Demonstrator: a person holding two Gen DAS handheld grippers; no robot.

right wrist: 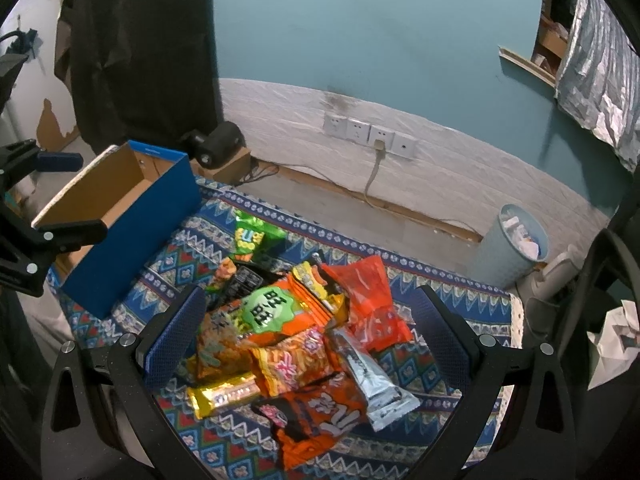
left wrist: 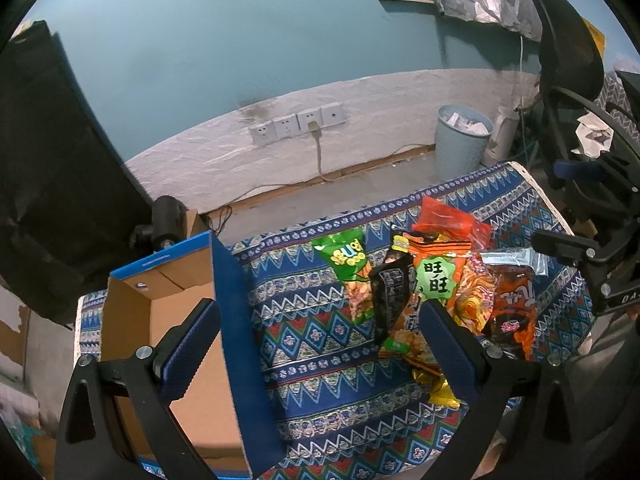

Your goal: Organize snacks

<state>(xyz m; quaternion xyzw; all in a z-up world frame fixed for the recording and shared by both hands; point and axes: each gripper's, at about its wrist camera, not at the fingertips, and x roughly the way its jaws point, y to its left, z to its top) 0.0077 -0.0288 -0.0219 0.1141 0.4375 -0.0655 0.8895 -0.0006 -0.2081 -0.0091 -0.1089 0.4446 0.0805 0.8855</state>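
A pile of snack packets lies on a patterned blue cloth (left wrist: pixel 320 344): a green packet (left wrist: pixel 347 264), a black packet (left wrist: pixel 390 292), an orange packet with a green label (left wrist: pixel 436 280) (right wrist: pixel 276 312), a red bag (right wrist: pixel 368 300), a silver packet (right wrist: pixel 372 380) and a dark orange packet (right wrist: pixel 320 420). An open blue cardboard box (left wrist: pixel 180 320) (right wrist: pixel 132 232) stands left of the pile. My left gripper (left wrist: pixel 320 320) is open and empty, between box and pile. My right gripper (right wrist: pixel 308 312) is open and empty, above the pile.
A pale blue waste bin (left wrist: pixel 460 140) (right wrist: pixel 516 244) stands on the floor beyond the cloth. A black office chair (left wrist: pixel 572 80) is at the right. Wall sockets with a plugged cable (left wrist: pixel 298 124) are behind. A dark curtain (left wrist: pixel 48 160) hangs at the left.
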